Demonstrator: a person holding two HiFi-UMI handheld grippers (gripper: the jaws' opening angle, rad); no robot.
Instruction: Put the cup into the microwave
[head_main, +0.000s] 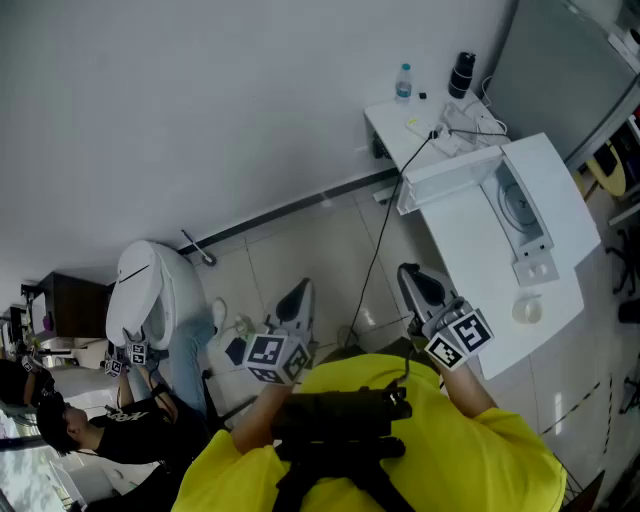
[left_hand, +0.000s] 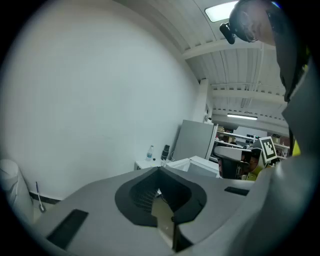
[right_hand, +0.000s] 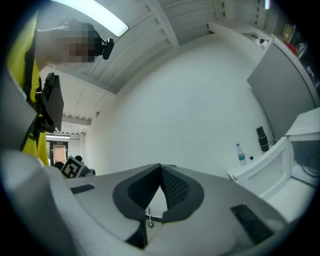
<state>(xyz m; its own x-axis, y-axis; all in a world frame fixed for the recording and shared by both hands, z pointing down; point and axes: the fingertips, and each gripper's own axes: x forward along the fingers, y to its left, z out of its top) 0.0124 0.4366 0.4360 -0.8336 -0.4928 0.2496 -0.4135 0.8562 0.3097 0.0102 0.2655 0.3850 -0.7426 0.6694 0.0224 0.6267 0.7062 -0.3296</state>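
A person in a yellow top (head_main: 400, 440) stands over a white bench (head_main: 470, 250) with a hand-held gripper in each hand, both raised level in front of the chest. The left hand-held gripper (left_hand: 159, 172) has its jaws drawn together at the tips, with nothing between the pads. The right hand-held gripper (right_hand: 161, 167) is likewise closed and empty, its nose at the near left edge of the bench and touching nothing there. The cup (head_main: 527, 308), pale and upright, stands on the bench just in front of the microwave (head_main: 555, 200), to the right of the right hand-held gripper and apart from it. The microwave's door (head_main: 450, 172) hangs wide open on the left side, the cavity bare to view. At the far end of the bench stand a water bottle (head_main: 403, 82) and a dark flask (head_main: 462, 73). A second person (head_main: 60, 425) is at the lower left on the floor side
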